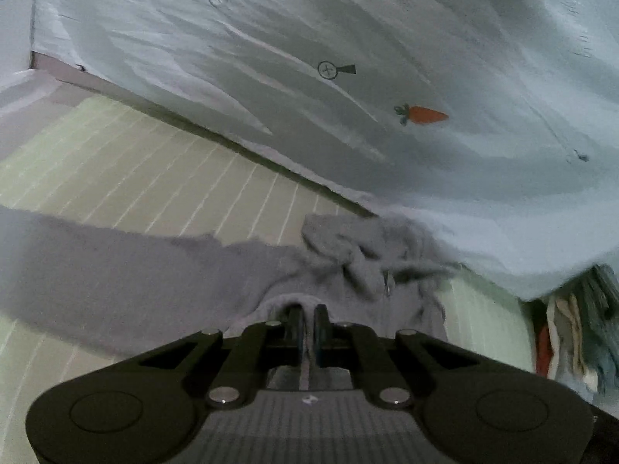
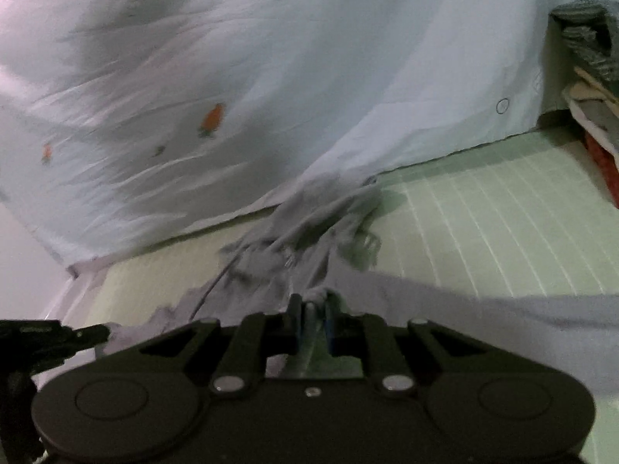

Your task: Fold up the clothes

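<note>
Where both jaws clamp it, soft grey fleece garment (image 1: 116, 263) over gridded green mat (image 1: 154, 178).

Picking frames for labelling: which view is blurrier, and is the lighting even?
Right wrist view: grey garment smeared by motion blur, pale sheet streaked, purple cast at left. Left wrist view: sharper, carrot print crisp, dim light, fisheye-bent grid mat.

We see a pale green mat with thin white grid lines (image 1: 162, 178) as the surface that carries everything; a soft grey knitted garment (image 1: 116, 266) lies partly on it, one long sleeve stretched flat across the lines; a pale blue sheet printed with small orange carrots (image 1: 387, 77) meets its far edge; a stack of folded clothes (image 2: 592, 89) sits at its far right side.
</note>
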A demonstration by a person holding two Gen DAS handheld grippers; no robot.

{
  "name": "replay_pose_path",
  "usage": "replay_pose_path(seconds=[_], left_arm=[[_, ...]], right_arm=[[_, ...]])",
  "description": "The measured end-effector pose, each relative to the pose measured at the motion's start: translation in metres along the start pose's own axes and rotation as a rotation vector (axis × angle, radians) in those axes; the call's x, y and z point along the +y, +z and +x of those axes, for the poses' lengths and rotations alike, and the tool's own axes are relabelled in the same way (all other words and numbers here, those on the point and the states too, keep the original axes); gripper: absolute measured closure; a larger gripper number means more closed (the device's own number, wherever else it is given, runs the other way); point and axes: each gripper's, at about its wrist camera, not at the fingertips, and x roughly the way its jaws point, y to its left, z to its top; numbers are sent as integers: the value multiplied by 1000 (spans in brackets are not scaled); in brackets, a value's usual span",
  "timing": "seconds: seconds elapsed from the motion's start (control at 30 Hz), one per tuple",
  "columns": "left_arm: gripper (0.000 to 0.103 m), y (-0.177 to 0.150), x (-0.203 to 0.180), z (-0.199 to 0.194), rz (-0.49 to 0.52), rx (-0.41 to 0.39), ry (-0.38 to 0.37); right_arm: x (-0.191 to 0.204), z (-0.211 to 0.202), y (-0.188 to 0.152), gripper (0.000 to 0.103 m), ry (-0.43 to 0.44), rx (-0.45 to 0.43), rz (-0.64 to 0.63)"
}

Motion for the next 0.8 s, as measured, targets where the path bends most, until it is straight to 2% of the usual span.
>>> replay_pose_path(seconds=[0.07,0.1,0.17,0.23,0.27,0.33,0.43,0.5,0.67,0.8], left_arm=[[96,11,1,29,7,22,7],[91,14,3,44,15,34,15],[90,19,9,68,40,56,67],[81,22,15,82,56,75,122],[78,20,22,81,50,70,123],[67,17,35,75,38,59,122],[67,6,45,61,60,53,148],[67,-3,45,52,91,57,163],[67,-24,24,50,234,89,139],[67,-28,11,63,260,126,95]], right_arm=[[-2,28,15,90,-30,19,17],[-3,42,19,90,-45,31,21],[-8,72,22,88,-76,70,34],[-15,96,22,81,-111,107,50],[-18,102,22,79,-130,117,58],[-23,104,19,65,-146,111,68],[-27,90,13,56,-174,74,72],[-28,80,7,55,-189,68,62],[-20,70,-7,54,-192,82,-48],[-10,84,-11,50,-180,109,-118]])
